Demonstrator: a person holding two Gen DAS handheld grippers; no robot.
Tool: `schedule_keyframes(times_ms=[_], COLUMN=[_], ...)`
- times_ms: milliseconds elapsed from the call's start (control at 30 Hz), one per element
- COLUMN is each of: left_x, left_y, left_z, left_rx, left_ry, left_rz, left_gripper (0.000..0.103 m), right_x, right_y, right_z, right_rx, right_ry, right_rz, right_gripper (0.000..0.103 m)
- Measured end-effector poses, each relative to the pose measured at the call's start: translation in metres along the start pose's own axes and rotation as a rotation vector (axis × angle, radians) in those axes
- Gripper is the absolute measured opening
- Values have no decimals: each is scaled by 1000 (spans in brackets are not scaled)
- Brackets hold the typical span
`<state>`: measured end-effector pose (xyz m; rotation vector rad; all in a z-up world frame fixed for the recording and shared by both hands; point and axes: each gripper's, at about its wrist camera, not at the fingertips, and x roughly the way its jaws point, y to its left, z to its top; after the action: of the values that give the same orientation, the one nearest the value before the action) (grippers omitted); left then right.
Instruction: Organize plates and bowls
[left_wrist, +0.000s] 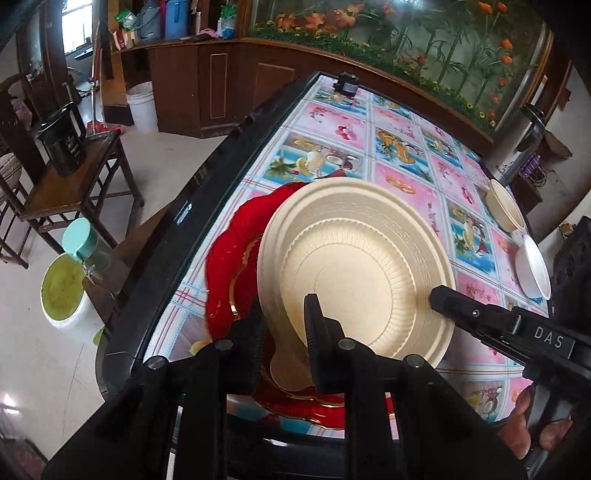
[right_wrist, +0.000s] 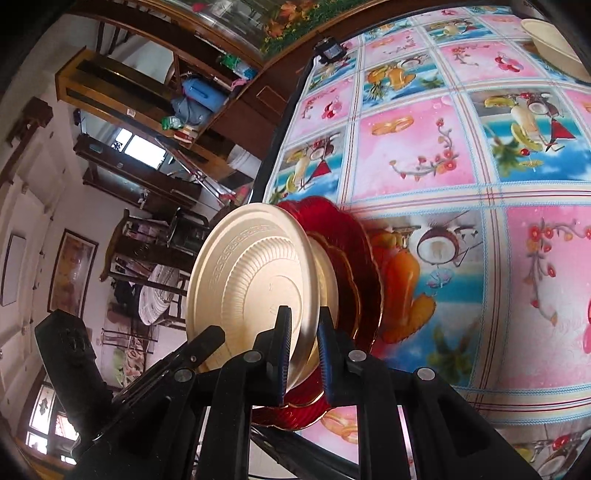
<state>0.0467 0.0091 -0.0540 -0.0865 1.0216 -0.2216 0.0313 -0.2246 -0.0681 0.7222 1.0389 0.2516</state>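
A cream plate (left_wrist: 354, 266) with a ribbed rim is held tilted above a red scalloped plate (left_wrist: 225, 258) near the table's left edge. My left gripper (left_wrist: 284, 325) is shut on the cream plate's near rim. My right gripper (right_wrist: 303, 332) is shut on the rim of the same plate (right_wrist: 251, 280), and one of its fingers (left_wrist: 454, 302) shows in the left wrist view at the plate's right side. The red plate (right_wrist: 354, 258) lies on the table under and behind the cream plate. A cream bowl (left_wrist: 504, 206) and a white bowl (left_wrist: 532, 266) stand at the far right.
The table carries a pink and blue fruit-pattern cloth (right_wrist: 424, 155) with a black edge (left_wrist: 207, 192). A small black device (left_wrist: 347, 85) sits at the far edge. A dark thermos (left_wrist: 524, 144) stands beyond the bowls. A wooden stool with a black jug (left_wrist: 62, 144) and buckets (left_wrist: 66, 295) are on the floor to the left.
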Motion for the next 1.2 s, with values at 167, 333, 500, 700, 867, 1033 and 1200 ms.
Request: schedule_keyframes(times_ms=[167, 333, 500, 700, 867, 1033, 1200], left_x=[-6, -22, -52, -58, -36, -9, -15], left_y=[11, 20, 29, 11, 21, 30, 23], left_z=[-3, -2, 0, 6, 22, 21, 18], left_rx=[-19, -12, -49, 22, -7, -55, -61], left_ry=[-11, -68, -174, -234, -207, -125, -120], left_rz=[39, 92, 93, 136, 160, 167, 132], left_gripper=[39, 55, 57, 62, 62, 62, 62], right_x=[2, -2, -21, -52, -68, -71, -72], right_y=[2, 2, -6, -36, -62, -69, -71], right_z=[-3, -6, -4, 2, 6, 5, 4], right_rx=[-18, -33, -26, 34, 90, 94, 89], right_ry=[-20, -37, -84, -163, -193, -189, -187], right_rz=[-29, -43, -2, 23, 19, 31, 45], right_gripper=[18, 18, 18, 22, 24, 24, 24])
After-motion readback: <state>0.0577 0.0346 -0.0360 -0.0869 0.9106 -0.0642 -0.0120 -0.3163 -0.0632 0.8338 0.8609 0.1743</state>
